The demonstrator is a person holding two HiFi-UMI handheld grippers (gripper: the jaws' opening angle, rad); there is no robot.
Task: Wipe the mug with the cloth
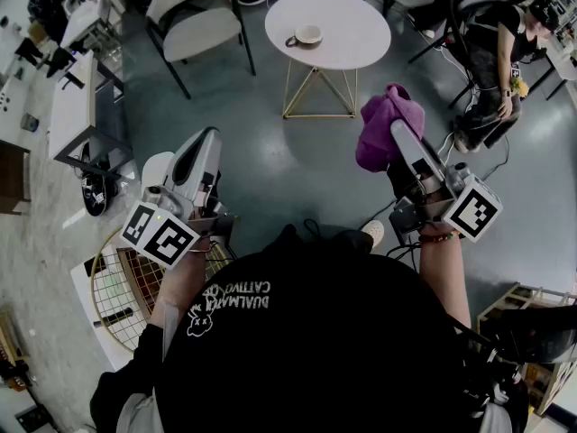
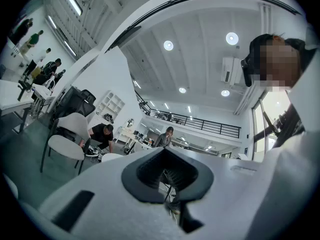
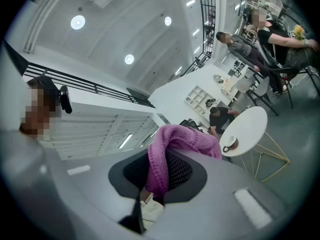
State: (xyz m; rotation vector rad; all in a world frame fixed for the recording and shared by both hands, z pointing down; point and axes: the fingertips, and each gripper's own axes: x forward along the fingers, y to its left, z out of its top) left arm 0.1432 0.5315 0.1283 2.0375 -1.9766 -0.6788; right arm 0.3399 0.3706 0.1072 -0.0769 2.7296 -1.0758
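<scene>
Your right hand-held gripper [image 3: 162, 176] is clamped on the cloth [image 3: 186, 138]. Only a narrow fold sits between its pads; the rest bunches over the tip. Your left hand-held gripper [image 2: 168, 173] is closed on nothing. The mug [image 1: 308, 35] stands on the bench [image 1: 353, 27], well ahead of both hand-held grippers and touched by neither.

What could go wrong from here:
- The cloth may pull free. The pinch is thin, and dragging the loose bulk across the mug would tug against it.
- The mug may skate or tip. Nothing steadies it, and a sideways wipe from the right would push it over the smooth top, probably toward the edge on your left.
- The bench may rock if you press down hard, since it looks light on its thin legs [image 1: 317, 93].
- You may misjudge contact, because the bunched cloth hides the right jaw tips from above.

Materials and shapes: the cloth is a soft, fuzzy magenta knit with a ribbed weave, floppy and thick. The mug is pale, round and low, with a loop handle, likely glazed and slippery; it seems to sit on a dark saucer [image 1: 295, 42], though that is small to judge. The bench has a round, white, matte top on slim gold wire legs. The jaws are grey plastic with dark ribbed pads.
</scene>
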